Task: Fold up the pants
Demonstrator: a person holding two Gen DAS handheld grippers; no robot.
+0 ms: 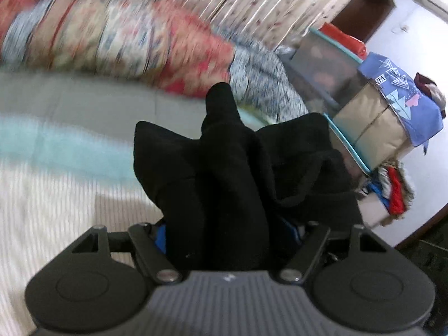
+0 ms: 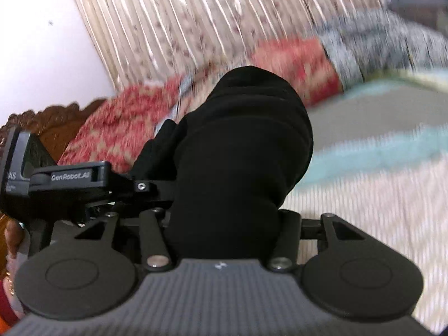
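Above the striped bed, bare toward the quilt, both grippers tilt slightly downward, left gripper and right gripper jaws each pinching bunched black pants.

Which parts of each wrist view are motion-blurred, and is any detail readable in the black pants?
Left wrist view: the patterned quilt and striped bedsheet smear, while the black pants are a near-featureless dark mass hiding the fingers. Right wrist view: the curtain and bedsheet streak; the pants show only faint folds.
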